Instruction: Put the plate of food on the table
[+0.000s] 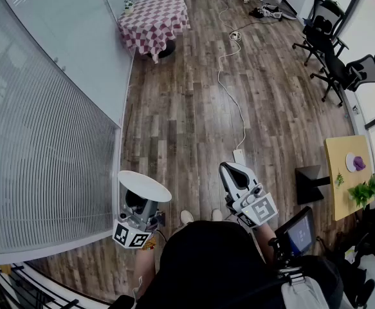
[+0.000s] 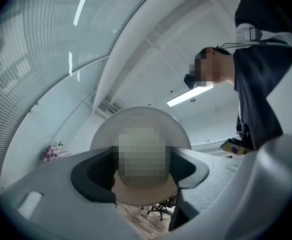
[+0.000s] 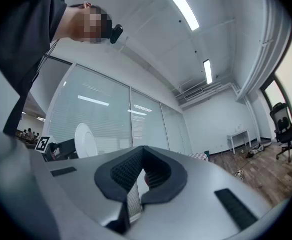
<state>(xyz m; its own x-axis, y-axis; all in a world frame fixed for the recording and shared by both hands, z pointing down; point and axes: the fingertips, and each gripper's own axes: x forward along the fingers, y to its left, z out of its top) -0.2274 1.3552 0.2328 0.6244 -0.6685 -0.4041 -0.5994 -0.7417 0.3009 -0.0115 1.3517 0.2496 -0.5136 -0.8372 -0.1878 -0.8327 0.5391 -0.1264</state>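
A white plate (image 1: 144,185) sits level in my left gripper (image 1: 139,200), low and left in the head view, with the jaws shut on its rim. In the left gripper view the plate (image 2: 140,116) stands between the two grey jaws of the left gripper (image 2: 143,166), tilted up toward the ceiling. Its top looks plain white. My right gripper (image 1: 231,171) is held beside it, jaws together with nothing in them; the right gripper (image 3: 141,151) shows its dark pads meeting. The table (image 1: 154,18) with a red checked cloth stands far ahead, near the glass wall.
A frosted glass wall (image 1: 45,140) runs along the left. A white cable (image 1: 229,76) and power strip (image 1: 238,154) lie on the wooden floor ahead. Black office chairs (image 1: 332,63) stand at the right, a yellow table (image 1: 345,179) with a plant nearer.
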